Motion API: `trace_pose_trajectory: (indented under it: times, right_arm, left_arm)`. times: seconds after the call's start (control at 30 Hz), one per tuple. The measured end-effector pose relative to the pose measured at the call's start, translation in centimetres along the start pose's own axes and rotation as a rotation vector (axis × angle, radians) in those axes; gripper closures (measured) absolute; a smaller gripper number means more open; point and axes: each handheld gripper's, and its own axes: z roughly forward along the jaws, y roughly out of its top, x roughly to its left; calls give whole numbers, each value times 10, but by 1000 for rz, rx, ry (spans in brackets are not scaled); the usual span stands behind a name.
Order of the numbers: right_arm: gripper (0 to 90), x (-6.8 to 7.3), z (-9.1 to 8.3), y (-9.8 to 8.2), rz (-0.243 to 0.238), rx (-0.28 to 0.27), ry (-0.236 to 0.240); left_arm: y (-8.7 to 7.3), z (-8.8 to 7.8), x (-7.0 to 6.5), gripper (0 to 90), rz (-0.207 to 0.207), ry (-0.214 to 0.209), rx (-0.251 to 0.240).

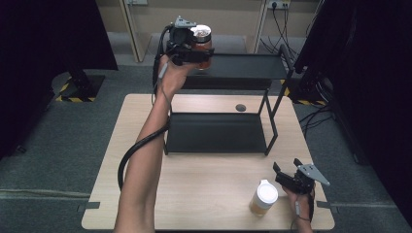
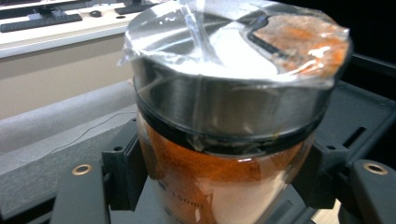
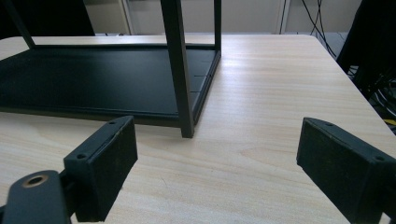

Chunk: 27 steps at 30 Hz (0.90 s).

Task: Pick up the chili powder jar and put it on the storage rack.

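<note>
the left gripper point(image 1: 192, 48) clamped the spice jar point(image 1: 201, 44) above the black rack point(image 1: 243, 68)'s top shelf; right of the rack, the right gripper point(image 1: 286, 174) gaped wide, empty.

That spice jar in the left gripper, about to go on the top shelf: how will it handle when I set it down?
The jar looks rigid, probably glass, so set it down gently. Loose plastic film over the metal lid may be slippery, so keep the left gripper on the body. Nearly full of orange powder, it probably feels hefty, yet should stand steady on the flat top shelf.
</note>
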Motion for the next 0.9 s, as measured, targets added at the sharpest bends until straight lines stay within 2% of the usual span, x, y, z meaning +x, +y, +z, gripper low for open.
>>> trace_pose_trajectory:
  times: [0.17, 0.3, 0.9]
  right_arm:
    - [125, 0, 0, 0, -1, 0, 2]
    - [125, 0, 0, 0, -3, 1, 1]
    - [126, -1, 1, 1, -1, 1, 1]
  left_arm:
    - [-2, 8, 1, 301, -17, 21, 8]
    - [-3, 12, 2, 302, -17, 20, 10]
    - [-3, 17, -3, 301, -16, 44, 30]
